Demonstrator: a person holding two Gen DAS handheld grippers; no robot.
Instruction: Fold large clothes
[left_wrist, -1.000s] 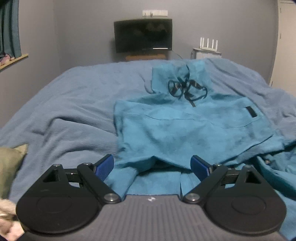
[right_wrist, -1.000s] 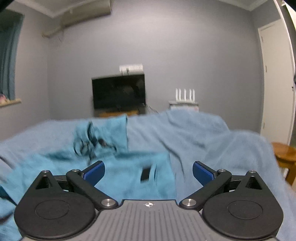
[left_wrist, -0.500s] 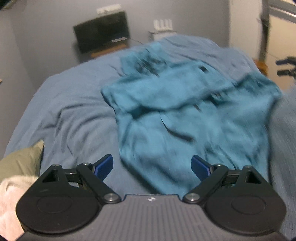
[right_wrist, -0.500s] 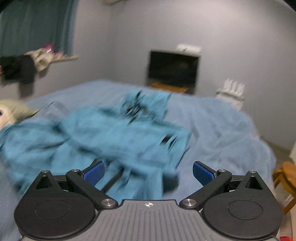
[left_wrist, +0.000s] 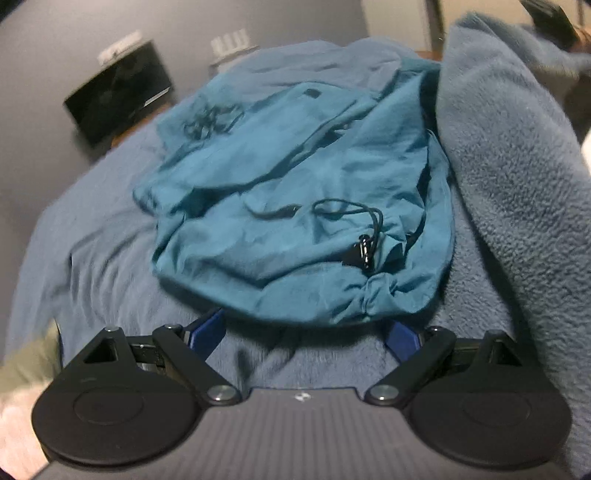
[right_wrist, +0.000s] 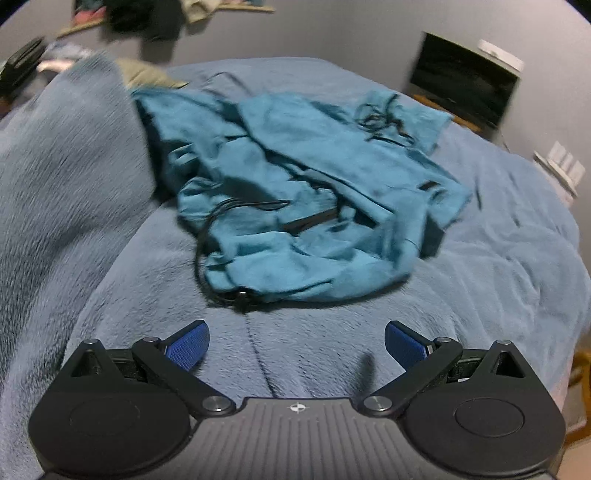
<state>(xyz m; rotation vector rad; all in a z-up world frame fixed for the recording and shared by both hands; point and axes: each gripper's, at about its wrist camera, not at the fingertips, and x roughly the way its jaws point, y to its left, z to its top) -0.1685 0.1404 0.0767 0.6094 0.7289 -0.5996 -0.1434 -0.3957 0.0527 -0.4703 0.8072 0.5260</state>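
A blue blanket (right_wrist: 498, 266) is covering the bed under grey walls. Both the left gripper (left_wrist: 304, 334) and the right gripper (right_wrist: 297, 341) are hovering with jaws apart, gripping nothing. The teal garment (left_wrist: 295, 206) is lying rumpled mid-frame, apparently between folds; next, an edge wants grasping. A loose black drawstring (right_wrist: 236, 210) and a raised blanket fold (left_wrist: 517, 166) at right are crowding it.

We see the garment (left_wrist: 295, 206) lying on the bed (left_wrist: 103, 251), a blanket fold (left_wrist: 517, 184) to its right, the television (left_wrist: 118, 99) behind.
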